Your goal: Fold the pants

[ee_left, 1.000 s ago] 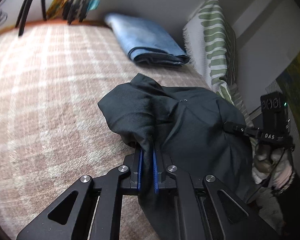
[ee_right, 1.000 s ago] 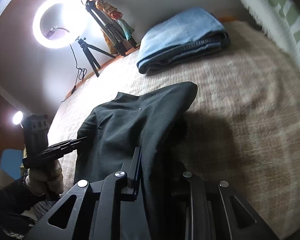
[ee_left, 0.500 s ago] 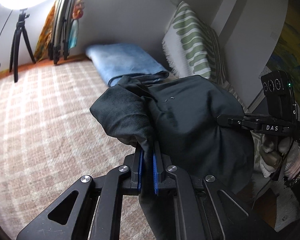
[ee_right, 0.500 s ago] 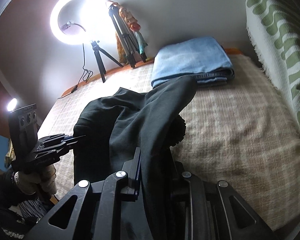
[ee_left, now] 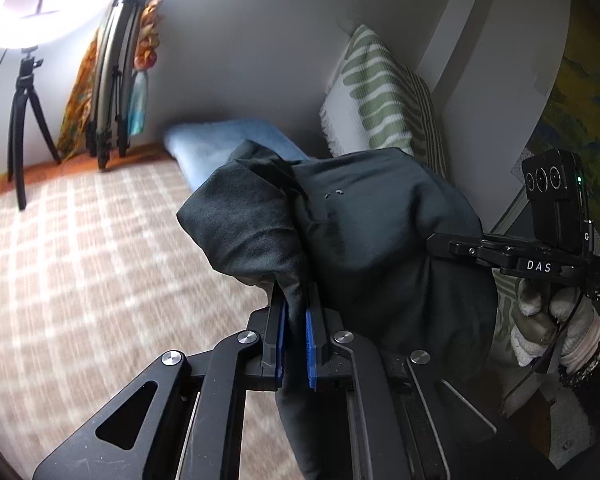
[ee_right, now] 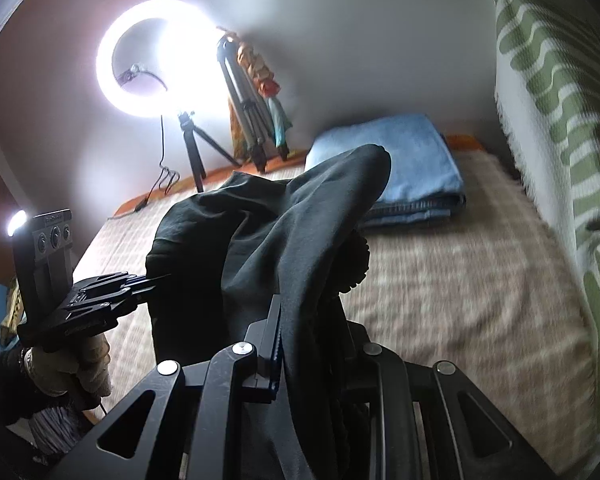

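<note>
The dark pants (ee_left: 364,216) hang bunched in the air above the checked bed cover (ee_left: 80,248). My left gripper (ee_left: 296,312) is shut on a fold of the pants, its blue pads (ee_left: 311,344) pinching the cloth. In the right wrist view the same pants (ee_right: 260,240) drape over my right gripper (ee_right: 304,320), which is shut on a thick fold of them. The right gripper (ee_left: 456,246) also shows in the left wrist view, held by a gloved hand (ee_left: 548,316) at the pants' right side. The left gripper (ee_right: 140,284) appears at the pants' left edge in the right wrist view.
Folded blue jeans (ee_right: 412,168) lie at the far end of the bed by the wall. A green-striped pillow (ee_left: 384,100) leans against the wall on the right. A lit ring light (ee_right: 156,64) on a tripod and a second folded tripod (ee_right: 248,108) stand at the far edge.
Both grippers have risen with the pants, lifting the cloth off the bed. The cameras tilted up, bringing the ring light and wall into view.
</note>
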Available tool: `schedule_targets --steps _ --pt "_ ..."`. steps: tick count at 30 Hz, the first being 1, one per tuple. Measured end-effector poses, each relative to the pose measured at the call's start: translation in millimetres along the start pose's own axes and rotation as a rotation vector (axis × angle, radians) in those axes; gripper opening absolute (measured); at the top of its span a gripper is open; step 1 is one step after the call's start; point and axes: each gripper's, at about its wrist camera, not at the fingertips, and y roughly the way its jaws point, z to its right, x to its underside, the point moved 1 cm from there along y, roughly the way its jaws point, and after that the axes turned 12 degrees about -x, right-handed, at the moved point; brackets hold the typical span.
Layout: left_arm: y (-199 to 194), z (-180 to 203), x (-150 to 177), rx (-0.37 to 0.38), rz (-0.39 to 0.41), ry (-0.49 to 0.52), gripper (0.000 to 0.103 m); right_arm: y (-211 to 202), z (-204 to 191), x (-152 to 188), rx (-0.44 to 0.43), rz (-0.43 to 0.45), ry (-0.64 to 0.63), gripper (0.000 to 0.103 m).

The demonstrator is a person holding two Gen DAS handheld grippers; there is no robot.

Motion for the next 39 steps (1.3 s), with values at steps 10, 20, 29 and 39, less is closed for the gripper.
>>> schedule_targets --steps 10,20,29,39 --pt "34 -11 -80 -0.010 0.085 0.021 0.006 14 23 -88 0.069 0.066 -0.058 0.019" --pt "85 -27 -156 -0.055 0.141 0.024 0.006 52 66 -188 0.131 0.090 -0.103 0.018" --pt "137 -49 -178 -0.129 0.102 0.008 0.005 119 108 -225 0.170 0.029 -0.098 0.018" --pt "189 -69 -175 -0.283 0.007 0.017 0.010 172 154 -225 0.348 -0.062 -0.059 0.026"
